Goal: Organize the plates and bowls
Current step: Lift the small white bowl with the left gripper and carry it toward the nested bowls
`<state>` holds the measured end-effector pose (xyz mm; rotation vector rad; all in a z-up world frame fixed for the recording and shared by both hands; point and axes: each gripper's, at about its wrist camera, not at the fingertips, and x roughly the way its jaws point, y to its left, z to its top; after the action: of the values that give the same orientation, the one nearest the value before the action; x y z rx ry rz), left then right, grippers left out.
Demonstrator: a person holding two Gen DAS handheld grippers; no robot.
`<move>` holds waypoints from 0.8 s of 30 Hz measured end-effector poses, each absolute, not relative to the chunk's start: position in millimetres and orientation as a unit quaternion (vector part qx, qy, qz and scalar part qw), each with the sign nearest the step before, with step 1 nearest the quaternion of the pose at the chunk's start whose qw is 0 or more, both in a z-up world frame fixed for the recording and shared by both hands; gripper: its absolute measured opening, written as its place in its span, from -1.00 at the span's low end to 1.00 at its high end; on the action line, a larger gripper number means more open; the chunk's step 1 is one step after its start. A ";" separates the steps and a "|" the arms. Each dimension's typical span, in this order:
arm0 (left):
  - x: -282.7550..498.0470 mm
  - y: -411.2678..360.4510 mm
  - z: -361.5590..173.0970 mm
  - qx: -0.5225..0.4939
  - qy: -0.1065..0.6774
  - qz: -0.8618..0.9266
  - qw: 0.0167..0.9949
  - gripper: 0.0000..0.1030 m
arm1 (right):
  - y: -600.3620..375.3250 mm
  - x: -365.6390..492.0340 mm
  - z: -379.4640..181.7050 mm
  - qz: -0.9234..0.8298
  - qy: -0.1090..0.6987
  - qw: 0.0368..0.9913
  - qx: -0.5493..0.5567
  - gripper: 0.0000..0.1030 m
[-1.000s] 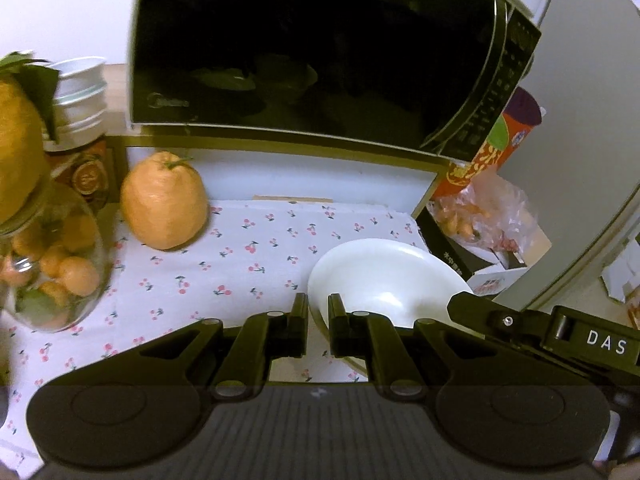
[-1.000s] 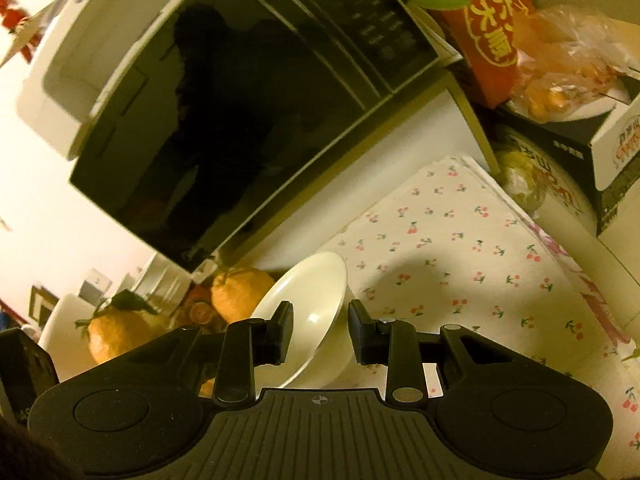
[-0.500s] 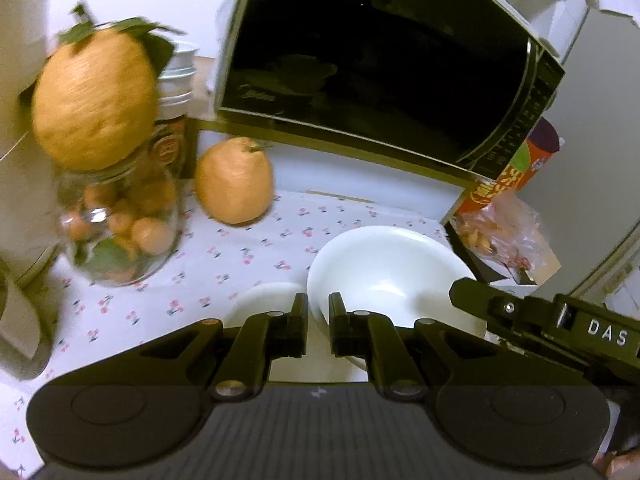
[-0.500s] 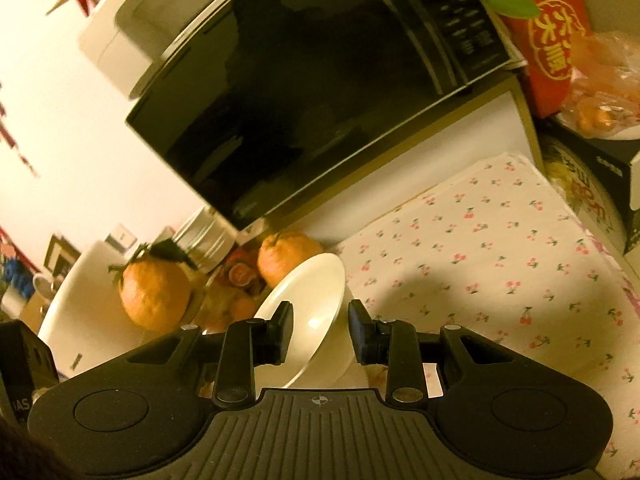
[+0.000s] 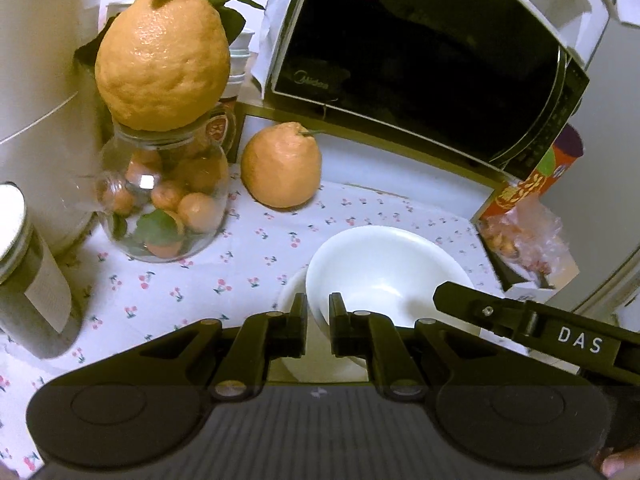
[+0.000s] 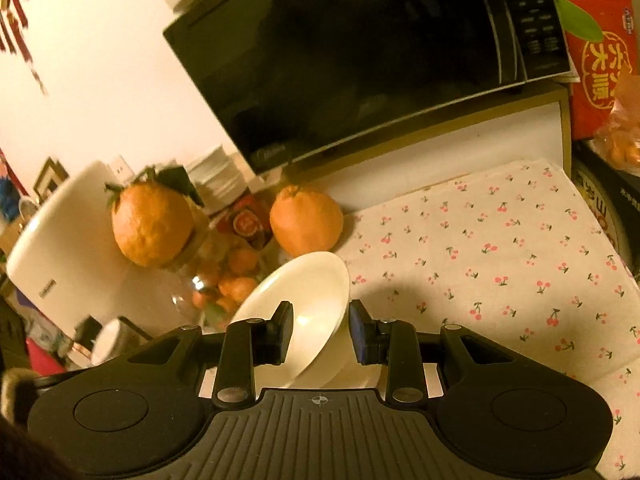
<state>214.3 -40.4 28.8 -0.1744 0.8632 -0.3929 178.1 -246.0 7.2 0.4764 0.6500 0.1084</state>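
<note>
Left gripper (image 5: pixel 318 312) first: its jaws are pinched nearly together, just a thin slit between them, and the near-left rim of the white bowl (image 5: pixel 384 268) runs right through that slit, so the left side has the bowl by its edge. Over to the right gripper (image 6: pixel 320 322): jaws stand partly apart, a moderate gap, and the same bowl (image 6: pixel 304 300) sits in that gap with its rim and wall passing between the pads. In the left wrist view the right gripper's finger (image 5: pixel 516 318) reaches in at the bowl's right side. The pads look to be against the wall, though the contact itself is hard to make out.

The bowl is round, so no long axis to speak of; its mouth faces up and slightly toward the left wrist camera, while from the right wrist camera it appears tilted, mouth turned to the left. It sits low over the counter (image 6: pixel 500 248), which carries a cherry-print cloth. A second pale dish (image 5: pixel 292 292) peeks out beneath its left edge, in front of the microwave (image 5: pixel 420 60). A large orange (image 5: pixel 282 164) lies behind, and a glass jar (image 5: pixel 160 204) of small oranges stands further left.
</note>
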 end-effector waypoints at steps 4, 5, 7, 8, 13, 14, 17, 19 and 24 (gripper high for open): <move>214.4 -40.8 22.5 -0.069 0.416 -0.180 0.888 -0.82 | -238.3 184.6 -1.1 0.049 0.329 0.918 0.217 -0.42; 214.7 -40.8 20.4 -0.067 0.417 -0.178 0.889 -0.82 | -236.7 185.9 -3.1 0.048 0.333 0.917 0.215 -0.42; 215.2 -40.9 16.7 -0.063 0.420 -0.176 0.888 -0.81 | -234.8 187.9 -7.1 0.047 0.338 0.916 0.211 -0.42; 215.3 -41.4 15.0 -0.060 0.420 -0.175 0.888 -0.81 | -234.1 188.6 -8.8 0.046 0.340 0.916 0.208 -0.42; 215.1 -44.3 11.0 -0.042 0.420 -0.170 0.891 -0.81 | -231.9 192.2 -15.8 0.043 0.348 0.915 0.201 -0.42; 215.3 -44.8 10.3 -0.041 0.420 -0.168 0.891 -0.81 | -231.0 192.8 -17.0 0.042 0.350 0.915 0.198 -0.42; 215.7 -45.5 8.5 -0.036 0.421 -0.164 0.892 -0.81 | -227.2 194.7 -19.4 0.041 0.353 0.916 0.186 -0.42; 216.1 -45.7 7.6 -0.034 0.422 -0.162 0.891 -0.81 | -225.4 195.7 -20.8 0.042 0.355 0.916 0.181 -0.41; 216.6 -46.3 6.0 -0.029 0.423 -0.161 0.891 -0.81 | -221.3 197.8 -23.6 0.043 0.362 0.916 0.166 -0.38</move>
<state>216.6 -46.3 6.0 -0.0610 0.8781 -0.3344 197.8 -221.3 -23.6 0.3416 0.7449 0.0876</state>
